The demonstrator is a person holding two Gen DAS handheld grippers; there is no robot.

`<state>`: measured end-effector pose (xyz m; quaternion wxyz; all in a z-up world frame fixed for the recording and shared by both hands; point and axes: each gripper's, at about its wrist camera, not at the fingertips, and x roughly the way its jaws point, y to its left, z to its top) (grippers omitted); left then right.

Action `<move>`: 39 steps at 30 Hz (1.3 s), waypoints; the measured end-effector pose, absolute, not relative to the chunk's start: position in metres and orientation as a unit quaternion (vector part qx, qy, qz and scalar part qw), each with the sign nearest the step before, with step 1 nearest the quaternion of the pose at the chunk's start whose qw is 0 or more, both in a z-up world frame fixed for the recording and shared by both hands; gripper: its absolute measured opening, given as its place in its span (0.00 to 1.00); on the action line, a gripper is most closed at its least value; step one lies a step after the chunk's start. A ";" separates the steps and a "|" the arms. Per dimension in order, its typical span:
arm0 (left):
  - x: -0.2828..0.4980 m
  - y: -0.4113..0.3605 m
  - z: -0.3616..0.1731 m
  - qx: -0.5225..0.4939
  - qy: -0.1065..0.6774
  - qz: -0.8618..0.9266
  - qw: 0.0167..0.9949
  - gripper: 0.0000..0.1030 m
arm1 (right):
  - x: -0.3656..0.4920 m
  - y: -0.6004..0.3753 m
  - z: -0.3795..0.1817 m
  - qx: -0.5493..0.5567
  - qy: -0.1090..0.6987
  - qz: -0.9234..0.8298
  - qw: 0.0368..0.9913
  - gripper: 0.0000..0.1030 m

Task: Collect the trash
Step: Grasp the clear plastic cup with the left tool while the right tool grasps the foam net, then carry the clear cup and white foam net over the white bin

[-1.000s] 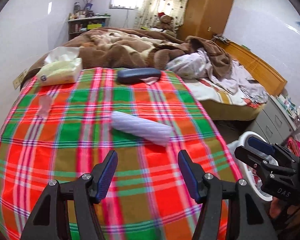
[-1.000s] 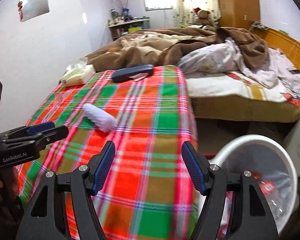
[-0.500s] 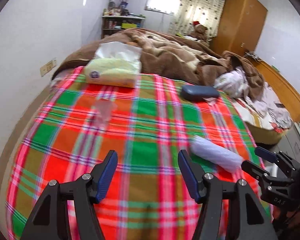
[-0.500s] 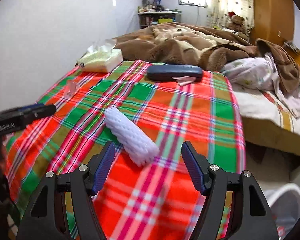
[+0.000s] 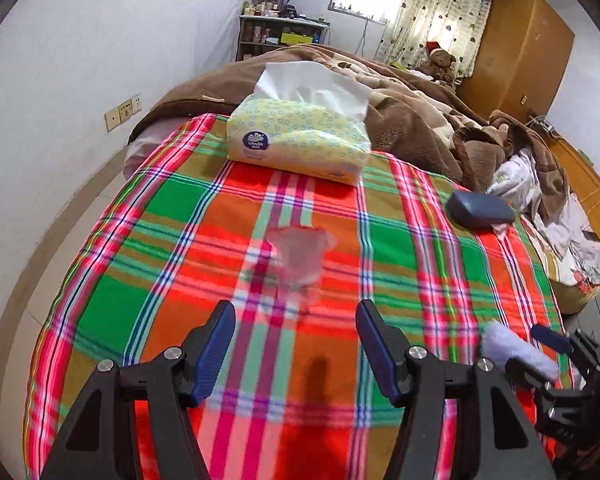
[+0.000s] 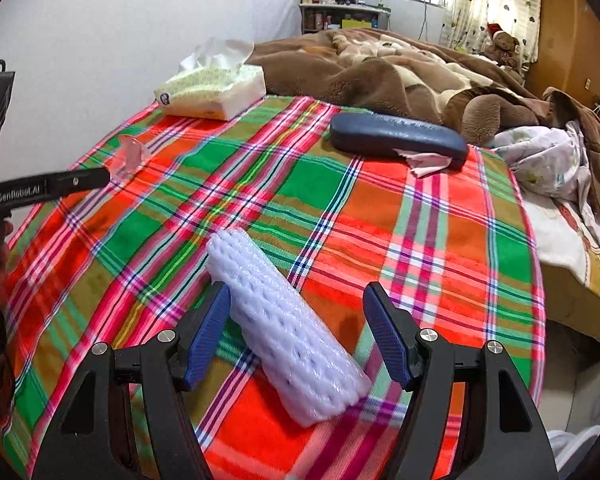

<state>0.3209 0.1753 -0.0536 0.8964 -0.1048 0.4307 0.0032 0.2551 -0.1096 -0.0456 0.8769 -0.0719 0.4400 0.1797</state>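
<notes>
A crumpled clear plastic cup (image 5: 298, 258) lies on the plaid cloth (image 5: 172, 216), just ahead of my open left gripper (image 5: 296, 342). It also shows in the right wrist view (image 6: 130, 154), by the left gripper's tip. A white foam net sleeve (image 6: 288, 330) lies on the cloth between the fingers of my open right gripper (image 6: 298, 334), and the jaws are not closed on it. The sleeve also shows in the left wrist view (image 5: 516, 354) at the right. A small pink paper scrap (image 6: 426, 160) lies against a dark blue case (image 6: 396, 136).
A yellow tissue pack (image 5: 298, 138) sits at the far end of the cloth. A brown blanket (image 5: 412, 112) and crumpled bedding (image 6: 548, 160) cover the bed behind. A wooden wardrobe (image 5: 516, 48) stands at the back right. The white wall (image 5: 60, 80) runs along the left.
Both grippers have moved forward over the cloth. The left one swung left to face the clear cup. The right one came down around the foam sleeve. The white bin has left the view.
</notes>
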 end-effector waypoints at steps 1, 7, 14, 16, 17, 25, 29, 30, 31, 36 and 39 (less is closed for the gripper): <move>0.326 0.177 -0.056 -0.104 0.435 0.005 0.894 0.61 | 0.256 -0.108 -0.047 -0.073 0.442 0.182 0.875 0.68; 0.344 0.178 -0.061 -0.098 0.434 0.001 0.896 0.61 | 0.261 -0.103 -0.052 -0.082 0.451 0.181 0.870 0.68; 0.357 0.175 -0.068 -0.101 0.438 -0.005 0.893 0.60 | 0.266 -0.100 -0.053 -0.078 0.454 0.183 0.868 0.59; 0.358 0.173 -0.068 -0.099 0.437 -0.006 0.894 0.58 | 0.267 -0.099 -0.053 -0.078 0.454 0.186 0.868 0.52; 0.358 0.173 -0.068 -0.098 0.437 -0.006 0.894 0.53 | 0.267 -0.099 -0.053 -0.078 0.454 0.186 0.868 0.50; 0.357 0.166 -0.068 -0.084 0.441 -0.009 0.894 0.28 | 0.267 -0.099 -0.053 -0.074 0.452 0.186 0.869 0.30; 0.351 0.163 -0.066 -0.078 0.438 -0.010 0.895 0.28 | 0.264 -0.099 -0.053 -0.071 0.451 0.185 0.870 0.27; 0.350 0.163 -0.065 -0.078 0.438 -0.013 0.895 0.28 | 0.264 -0.100 -0.052 -0.069 0.450 0.185 0.871 0.26; 0.348 0.161 -0.064 -0.077 0.437 -0.014 0.896 0.28 | 0.263 -0.100 -0.052 -0.067 0.450 0.184 0.871 0.26; 0.335 0.156 -0.055 -0.076 0.430 -0.022 0.900 0.28 | 0.258 -0.106 -0.047 -0.054 0.446 0.181 0.875 0.26; 0.325 0.149 -0.049 -0.075 0.428 -0.029 0.900 0.28 | 0.254 -0.109 -0.043 -0.044 0.441 0.179 0.878 0.26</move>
